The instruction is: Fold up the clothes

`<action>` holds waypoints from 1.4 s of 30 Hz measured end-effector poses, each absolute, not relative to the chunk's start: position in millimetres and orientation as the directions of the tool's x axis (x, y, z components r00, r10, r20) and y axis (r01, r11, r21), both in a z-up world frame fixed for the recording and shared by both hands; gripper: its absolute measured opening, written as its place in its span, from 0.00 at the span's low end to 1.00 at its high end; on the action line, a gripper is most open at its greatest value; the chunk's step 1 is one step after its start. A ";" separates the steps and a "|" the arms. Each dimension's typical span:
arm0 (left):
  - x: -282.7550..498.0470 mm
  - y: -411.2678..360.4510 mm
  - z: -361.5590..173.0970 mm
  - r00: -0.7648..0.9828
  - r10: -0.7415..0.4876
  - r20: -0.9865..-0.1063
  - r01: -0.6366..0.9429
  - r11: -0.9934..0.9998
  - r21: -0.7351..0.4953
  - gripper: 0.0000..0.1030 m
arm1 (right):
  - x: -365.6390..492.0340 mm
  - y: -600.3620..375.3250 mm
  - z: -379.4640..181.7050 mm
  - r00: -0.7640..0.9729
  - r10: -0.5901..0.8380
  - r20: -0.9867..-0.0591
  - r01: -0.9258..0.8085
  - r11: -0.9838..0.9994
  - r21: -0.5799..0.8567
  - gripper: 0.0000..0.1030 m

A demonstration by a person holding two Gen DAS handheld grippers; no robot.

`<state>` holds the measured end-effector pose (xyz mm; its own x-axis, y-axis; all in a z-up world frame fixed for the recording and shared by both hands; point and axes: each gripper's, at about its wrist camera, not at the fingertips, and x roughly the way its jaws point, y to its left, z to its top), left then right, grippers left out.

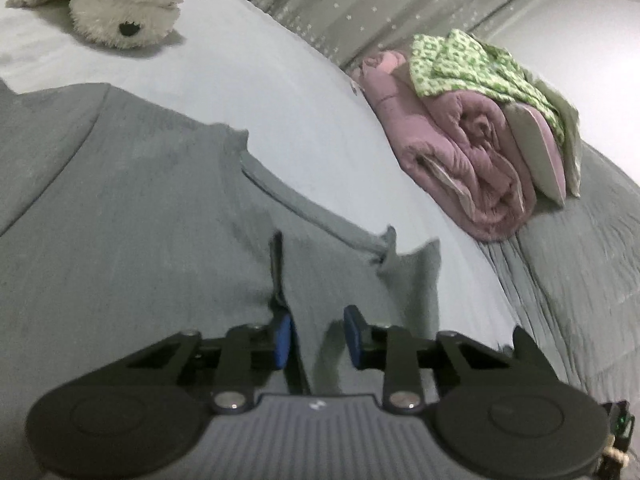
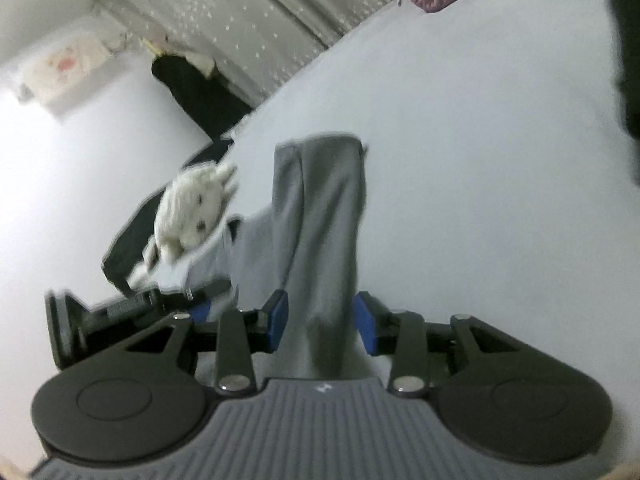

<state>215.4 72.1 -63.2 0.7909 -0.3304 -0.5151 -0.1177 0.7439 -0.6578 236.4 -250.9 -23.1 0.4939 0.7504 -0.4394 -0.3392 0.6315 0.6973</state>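
Note:
A grey garment (image 1: pixel 120 208) lies spread on the pale bed sheet (image 1: pixel 280 92) in the left wrist view. My left gripper (image 1: pixel 318 336) hovers low over its near part with the blue pads (image 1: pixel 282 336) apart. Grey cloth shows in the gap and a dark raised fold stands by the left pad; neither pad clearly presses on it. In the right wrist view a long strip of the grey garment (image 2: pixel 320 220) runs forward from between the blue pads of my right gripper (image 2: pixel 322 324), which touch it on both sides. The left gripper (image 2: pixel 120 316), blurred, shows at the left there.
A white plush dog (image 1: pixel 120 4) lies at the far end of the bed (image 2: pixel 192 216). A rolled pink quilt (image 1: pixel 460 148) with a green patterned cloth (image 1: pixel 472 60) on it sits at the right, beside a grey blanket (image 1: pixel 580 260). A star-dotted curtain (image 1: pixel 360 4) hangs behind.

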 end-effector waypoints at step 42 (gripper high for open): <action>225.8 93.2 -62.0 0.868 -0.152 -0.472 -0.176 0.796 -0.580 0.15 | 323.2 -239.5 -34.1 0.689 0.638 -0.345 -0.258 0.660 0.706 0.36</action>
